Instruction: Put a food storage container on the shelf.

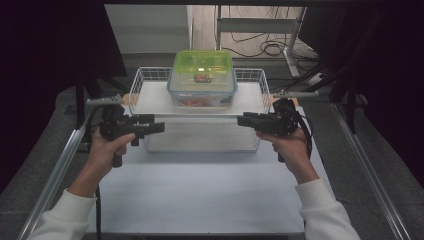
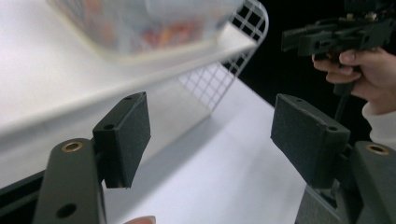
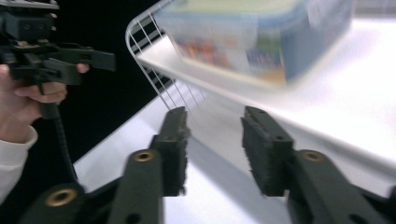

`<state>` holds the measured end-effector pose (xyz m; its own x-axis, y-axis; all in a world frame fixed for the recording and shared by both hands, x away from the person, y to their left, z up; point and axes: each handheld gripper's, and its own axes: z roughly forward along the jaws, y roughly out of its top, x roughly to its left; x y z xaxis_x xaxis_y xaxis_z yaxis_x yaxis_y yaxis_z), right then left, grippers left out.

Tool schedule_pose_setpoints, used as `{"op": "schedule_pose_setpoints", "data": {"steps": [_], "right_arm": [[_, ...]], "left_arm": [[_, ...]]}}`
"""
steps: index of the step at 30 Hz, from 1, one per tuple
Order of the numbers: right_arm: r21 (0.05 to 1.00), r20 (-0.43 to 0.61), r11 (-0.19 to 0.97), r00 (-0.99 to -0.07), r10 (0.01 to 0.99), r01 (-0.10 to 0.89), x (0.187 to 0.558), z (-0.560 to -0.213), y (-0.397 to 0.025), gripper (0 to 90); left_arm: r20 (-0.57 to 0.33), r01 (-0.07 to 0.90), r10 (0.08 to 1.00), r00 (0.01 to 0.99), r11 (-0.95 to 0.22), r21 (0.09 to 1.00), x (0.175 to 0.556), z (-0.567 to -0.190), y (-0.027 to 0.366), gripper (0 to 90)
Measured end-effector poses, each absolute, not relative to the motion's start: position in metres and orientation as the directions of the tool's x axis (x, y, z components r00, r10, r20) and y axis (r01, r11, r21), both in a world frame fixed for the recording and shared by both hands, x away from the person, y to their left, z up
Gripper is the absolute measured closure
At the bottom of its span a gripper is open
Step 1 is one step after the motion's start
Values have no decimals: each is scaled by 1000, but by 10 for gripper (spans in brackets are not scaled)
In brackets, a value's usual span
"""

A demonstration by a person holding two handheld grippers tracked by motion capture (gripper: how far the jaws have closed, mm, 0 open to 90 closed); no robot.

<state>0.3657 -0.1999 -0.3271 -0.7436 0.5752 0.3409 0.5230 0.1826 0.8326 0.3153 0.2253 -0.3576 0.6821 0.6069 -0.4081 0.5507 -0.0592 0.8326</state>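
Two hand-held tools faced each other across the middle of the white bench (image 1: 200,200), tips pointing inward, just in front of a white shelf (image 1: 155,100) ringed by a wire basket (image 1: 142,75) at the bench's far edge. On that shelf, towards its back and roughly centred, sat a clear food box with a green lid (image 1: 202,77), something colourful blurred inside. The left tool (image 1: 150,127) stood with its jaws wide apart and nothing between them, as the left gripper view made plain; the right tool (image 1: 247,120) had its jaws parted more narrowly, also empty. Neither touched the box or the shelf. The work appeared to be at the approach stage, with both tools lined up on either side of the box and no grasp yet made. The next move would likely call for raising both tools to shelf height and carrying them towards the far edge until they flank the box's side walls, the right one probably opening wider first.
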Motion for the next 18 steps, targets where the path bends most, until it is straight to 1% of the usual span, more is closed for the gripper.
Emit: {"op": "schedule_pose_setpoints", "data": {"steps": [2,5,10,18], "right_arm": [[834,325,192,-742,586,517,360,-335,-204,519],[825,317,208,-735,599,526,348,-352,-212,470],[813,283,241,-722,632,530,329,-380,-226,442],[760,315,278,-707,633,588,310,-435,-242,371]], "left_arm": [[-420,564,601,679,-61,823,308,-368,224,276],[-416,575,608,676,-83,814,297,-385,221,273],[-408,596,623,667,-118,794,280,-417,217,271],[-391,633,640,661,-197,748,263,-469,208,260]]}}
